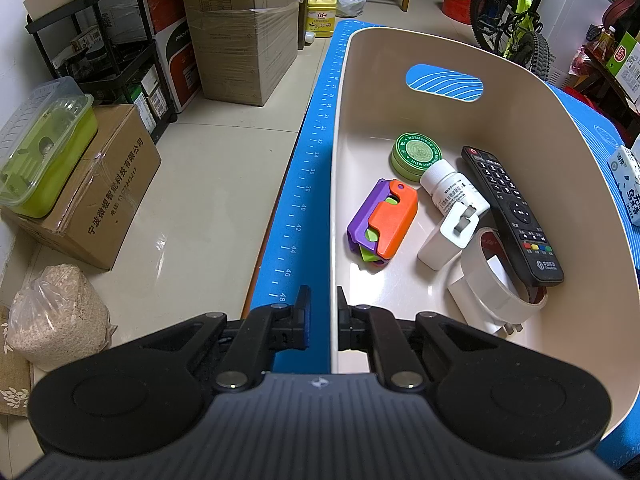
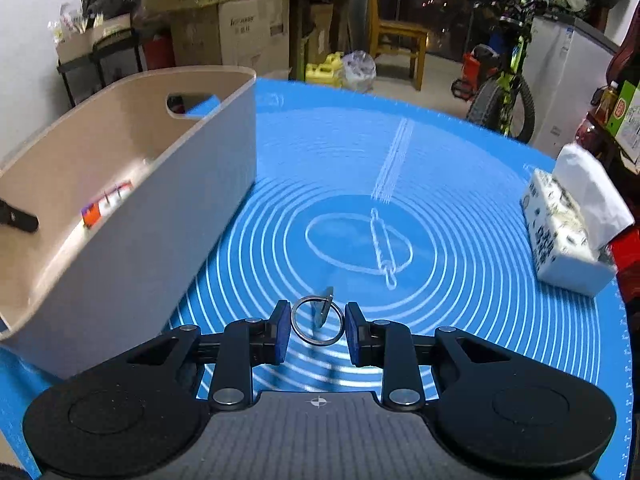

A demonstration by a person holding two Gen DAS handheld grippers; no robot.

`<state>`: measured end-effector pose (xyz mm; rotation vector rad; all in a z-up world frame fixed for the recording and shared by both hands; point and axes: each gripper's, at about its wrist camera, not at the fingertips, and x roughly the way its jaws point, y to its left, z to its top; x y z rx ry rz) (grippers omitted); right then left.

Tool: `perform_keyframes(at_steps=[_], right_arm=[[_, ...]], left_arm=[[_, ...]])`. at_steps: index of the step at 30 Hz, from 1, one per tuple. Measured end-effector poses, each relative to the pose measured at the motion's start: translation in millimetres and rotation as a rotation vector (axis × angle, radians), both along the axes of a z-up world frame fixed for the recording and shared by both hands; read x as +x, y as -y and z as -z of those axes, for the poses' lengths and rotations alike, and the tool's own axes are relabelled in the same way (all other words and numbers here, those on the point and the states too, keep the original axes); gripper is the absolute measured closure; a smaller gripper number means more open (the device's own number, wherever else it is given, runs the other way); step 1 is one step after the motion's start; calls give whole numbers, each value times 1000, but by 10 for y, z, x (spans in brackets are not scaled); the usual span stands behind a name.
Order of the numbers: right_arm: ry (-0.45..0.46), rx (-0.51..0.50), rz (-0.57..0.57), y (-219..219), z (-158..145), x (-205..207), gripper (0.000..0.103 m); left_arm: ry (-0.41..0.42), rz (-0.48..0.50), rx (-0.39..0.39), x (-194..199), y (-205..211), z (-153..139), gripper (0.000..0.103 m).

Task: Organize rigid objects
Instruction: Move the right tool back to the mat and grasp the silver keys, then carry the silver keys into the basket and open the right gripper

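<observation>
A beige bin (image 1: 560, 128) stands on the blue mat (image 1: 308, 184). In it lie a green tin (image 1: 416, 155), a white pill bottle (image 1: 454, 190), a black remote (image 1: 512, 210), a purple and orange toy (image 1: 384, 222), a white charger (image 1: 448, 236) and a tape roll (image 1: 500, 280). My left gripper (image 1: 323, 320) is shut on the bin's near left wall. The bin also shows in the right wrist view (image 2: 168, 208), left of my right gripper (image 2: 318, 326). That gripper is shut on a metal key ring (image 2: 318, 322) with a key, held above the mat (image 2: 440, 200).
A tissue pack (image 2: 568, 232) lies on the mat's right side and shows in the left wrist view (image 1: 628, 184). Beyond the table are cardboard boxes (image 1: 240, 28), a black shelf (image 1: 108, 40), a green bicycle (image 1: 516, 20) and a wooden chair (image 2: 396, 32).
</observation>
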<state>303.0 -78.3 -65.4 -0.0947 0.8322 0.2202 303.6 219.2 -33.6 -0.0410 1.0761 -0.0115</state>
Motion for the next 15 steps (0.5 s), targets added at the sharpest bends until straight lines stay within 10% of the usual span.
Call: perform_keyframes(at_steps=[3, 15], right_arm=[[36, 10, 4, -15, -88, -6, 90], [44, -18, 24, -34, -125, 29, 91]], left_arm=[[0, 1, 1, 0, -2, 0, 90], [0, 1, 2, 1, 5, 1, 90]])
